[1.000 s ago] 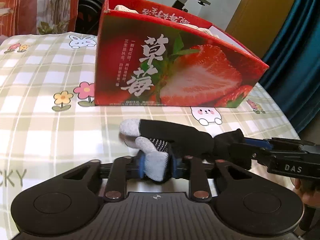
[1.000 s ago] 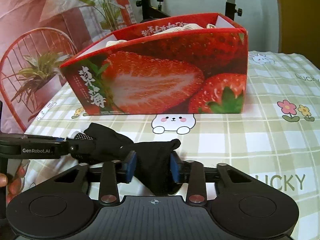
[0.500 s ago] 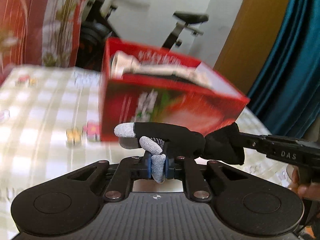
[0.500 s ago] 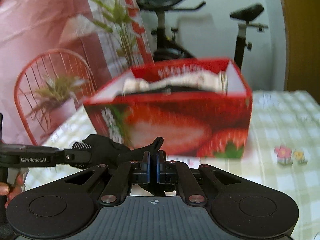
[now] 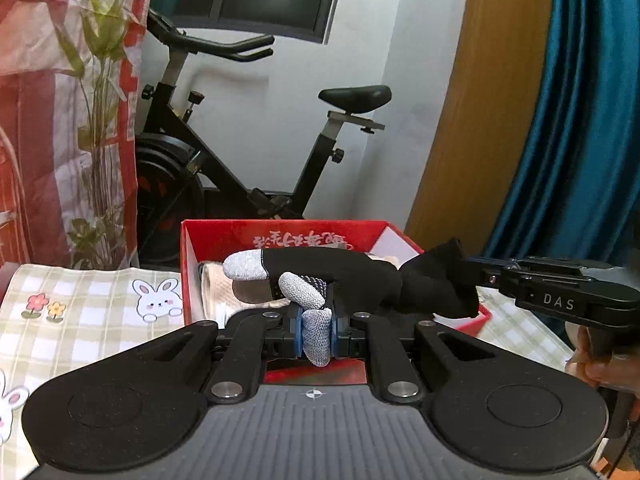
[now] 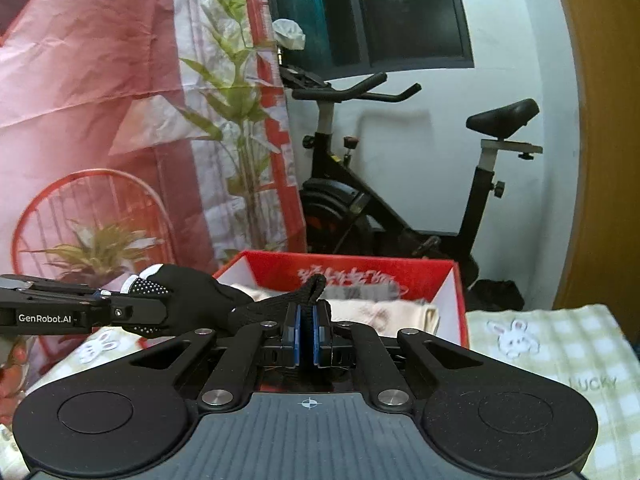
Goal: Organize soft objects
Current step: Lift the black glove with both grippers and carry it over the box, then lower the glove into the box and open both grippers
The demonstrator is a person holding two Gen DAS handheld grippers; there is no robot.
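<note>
- An exercise bike (image 5: 248,152) stands against the white wall behind everything, with a printed red curtain (image 6: 100,100) to its left.
- The surface (image 5: 92,320) wears a checked cloth with rabbit and flower prints.
- A red box (image 5: 192,264) sits open on that surface; folded cream cloth (image 6: 384,312) lies inside it.
- A black glove (image 5: 340,276) with grey fingertips is stretched level between the two tools, raised off the surface in front of the box's open top.
- The left gripper (image 5: 316,334) is closed on one grey fingertip of the glove, which hangs down between its blue pads.
- The right gripper (image 6: 307,334) is clamped tight on the glove's black cuff, whose edge pokes up above the pads; in the left wrist view it reaches in from the right, marked "DAS".
- Part of a hand (image 5: 600,364) shows at the right edge of the left wrist view, on the right tool's handle.
</note>
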